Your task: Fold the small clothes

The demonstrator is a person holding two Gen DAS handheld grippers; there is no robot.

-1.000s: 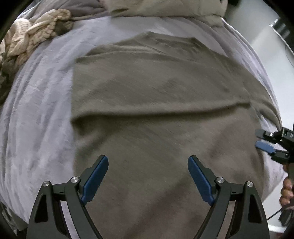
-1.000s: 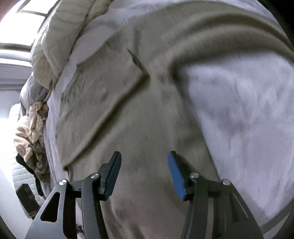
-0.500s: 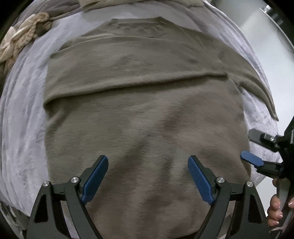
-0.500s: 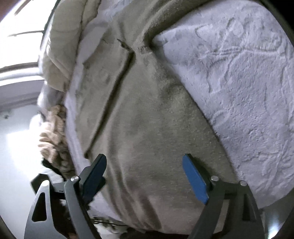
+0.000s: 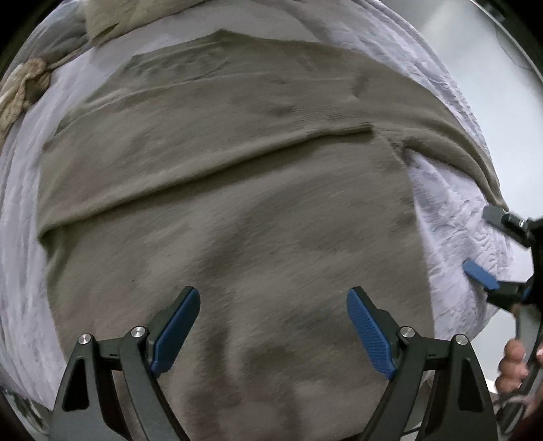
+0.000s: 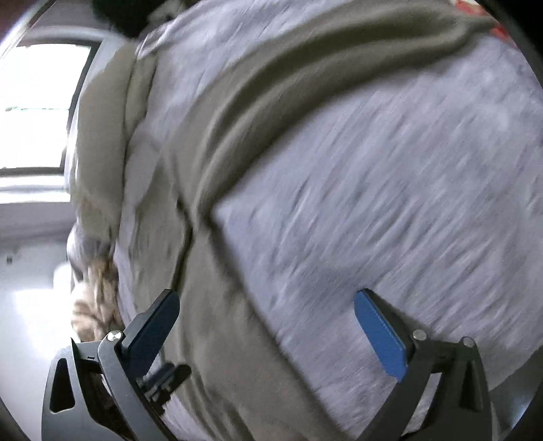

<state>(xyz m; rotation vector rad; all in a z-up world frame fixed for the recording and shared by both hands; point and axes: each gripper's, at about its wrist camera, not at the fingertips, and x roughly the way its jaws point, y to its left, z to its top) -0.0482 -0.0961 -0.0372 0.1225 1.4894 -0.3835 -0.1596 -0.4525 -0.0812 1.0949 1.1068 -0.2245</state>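
A taupe knit sweater (image 5: 230, 210) lies spread flat on a pale lilac bedcover (image 5: 451, 224), one sleeve folded across its body and the other sleeve (image 5: 451, 135) trailing to the right. My left gripper (image 5: 273, 325) hangs open over the sweater's lower half, holding nothing. My right gripper (image 5: 482, 247) shows at the right edge of the left wrist view, open, beside the trailing sleeve's cuff. In the blurred right wrist view the right gripper (image 6: 268, 325) is open above the bedcover (image 6: 390, 203), with the sweater (image 6: 217, 271) under its left finger and the sleeve (image 6: 288, 68) arching above.
A beige striped garment (image 5: 20, 88) lies bunched at the bed's far left, and a cream quilt (image 5: 112, 17) is heaped at the head. A bright window (image 6: 37, 101) is off the left. A hand (image 5: 512, 363) holds the right gripper's handle near the bed's edge.
My left gripper has drifted rightwards over the sweater, bringing the right sleeve and bare bedcover into view. My right gripper has swung right off the sweater body over the bedcover, jaws wider.
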